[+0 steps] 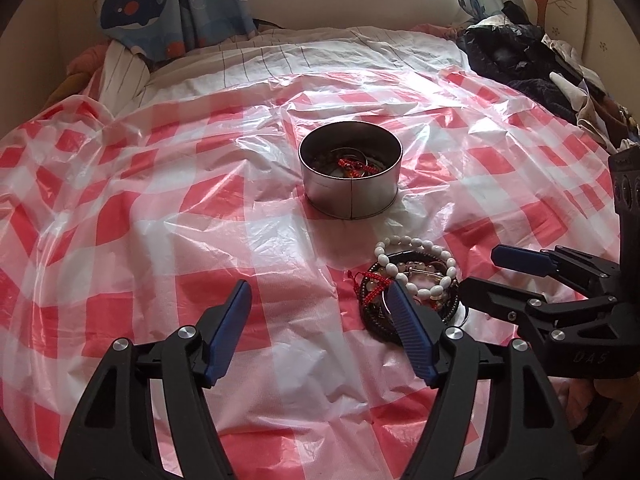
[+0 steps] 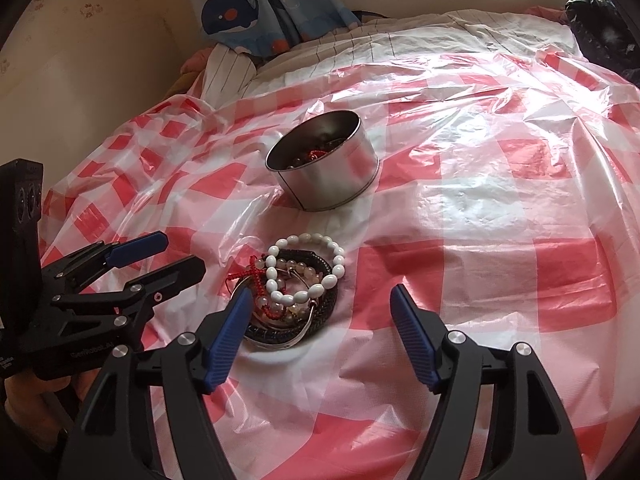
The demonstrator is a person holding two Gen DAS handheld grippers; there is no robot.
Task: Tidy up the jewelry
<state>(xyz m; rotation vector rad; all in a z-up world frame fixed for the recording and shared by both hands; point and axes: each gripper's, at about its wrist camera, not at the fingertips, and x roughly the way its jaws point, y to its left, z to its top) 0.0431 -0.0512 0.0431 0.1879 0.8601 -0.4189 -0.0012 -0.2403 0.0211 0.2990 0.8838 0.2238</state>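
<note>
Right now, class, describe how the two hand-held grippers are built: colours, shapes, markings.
Both match: the left hand-held gripper and right hand-held gripper have matte black angular frames with triangular cut-outs, silver round pivot bolts, and blue ribbed finger pads. Faint, hard-to-read lettering is embossed on each body. No cables show.

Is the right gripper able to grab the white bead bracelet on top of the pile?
Probably yes: the right gripper is open, and the white bead bracelet lies uncovered on top, just ahead and slightly left.
</note>
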